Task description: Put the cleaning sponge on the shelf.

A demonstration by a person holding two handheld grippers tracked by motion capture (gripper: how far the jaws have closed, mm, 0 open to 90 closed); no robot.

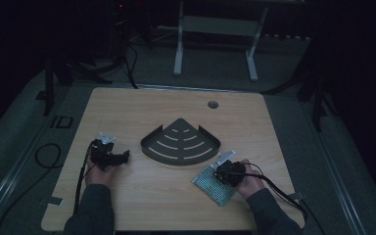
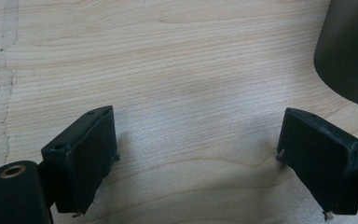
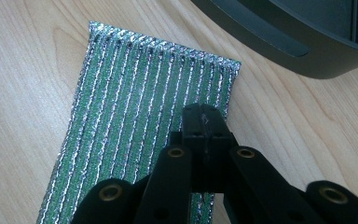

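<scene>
While the room sits dim, the person's right tongs are pinched fully together at the long edge of a green and silver ribbed scouring cloth that lies flat on the desk, near its front right corner and just beside the dark quarter-round slotted corner rack. From the right gripper view the closed tips sit over the cloth's right margin; whether they have a fold of it nipped or merely press on it I cannot tell, though it looks to me like the start of a pick-up. The left tongs stand wide apart with nothing between them, hovering over bare wood at the left of the rack, whose dark curved wall shows at the top right of their own view. The cloth is a thin rectangle, glittering foil ridges running lengthwise between green stripes, with a crimped seam across its far end. It seems limp and light, so I judge it will droop if raised by one edge. Next, I reckon, comes a gentle lift to test the hold, then a short carry toward the rack, clearing its raised rim.
</scene>
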